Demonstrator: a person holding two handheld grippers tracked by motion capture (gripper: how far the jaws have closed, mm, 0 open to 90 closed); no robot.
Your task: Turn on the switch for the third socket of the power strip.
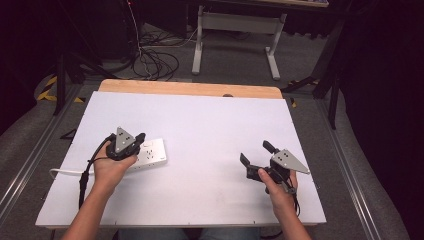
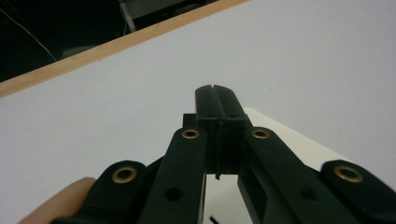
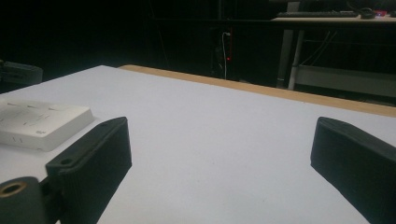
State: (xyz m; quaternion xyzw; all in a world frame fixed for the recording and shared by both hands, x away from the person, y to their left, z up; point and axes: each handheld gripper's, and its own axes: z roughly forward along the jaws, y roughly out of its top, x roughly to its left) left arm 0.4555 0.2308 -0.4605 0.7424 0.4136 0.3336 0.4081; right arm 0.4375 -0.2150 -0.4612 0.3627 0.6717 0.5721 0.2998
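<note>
Lying on the broad white tabletop (image 1: 200, 130), the flat white plastic power strip (image 1: 150, 152) is sitting directly beneath the left gripper (image 1: 139, 139), whose jaws are pressing together empty; the right gripper (image 1: 256, 157) is waiting wide apart. Pressing squarely should be steadying it.

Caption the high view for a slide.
Left tool shut over a white power strip; right tool open above the table.

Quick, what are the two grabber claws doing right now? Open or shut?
Left gripper: shut, nothing between its jaws, just above the white power strip.
Right gripper: open wide, empty, over the white table.
</note>
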